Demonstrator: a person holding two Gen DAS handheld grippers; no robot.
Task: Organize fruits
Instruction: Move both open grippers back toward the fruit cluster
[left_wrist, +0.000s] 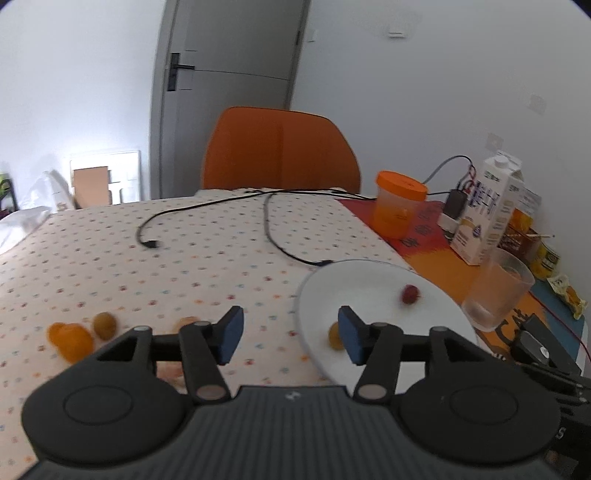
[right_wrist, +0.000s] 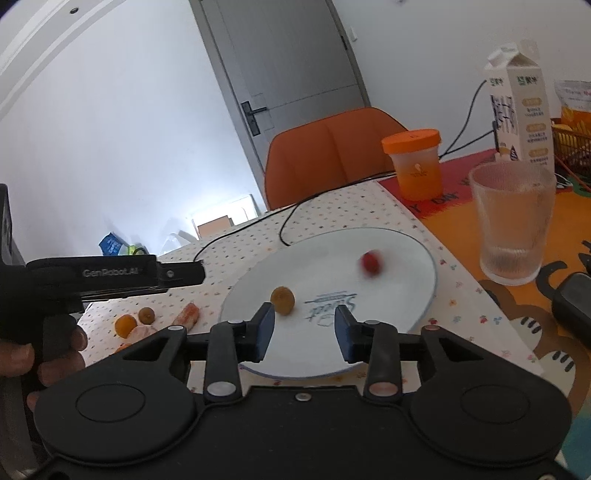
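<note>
Both claws hang empty with jaws apart: left claw (left_wrist: 290, 334) at the white plate's (right_wrist: 399, 258) edge, right claw (right_wrist: 304, 330) over it. On the plate lie a brown fruit (right_wrist: 282, 300) and a red fruit (right_wrist: 371, 262).

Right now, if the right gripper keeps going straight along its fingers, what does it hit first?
Most likely the white plate: the right gripper points down at its near half, jaws open and empty. The brown longan sits just left of that line, so it may be missed; depth is unclear.
</note>
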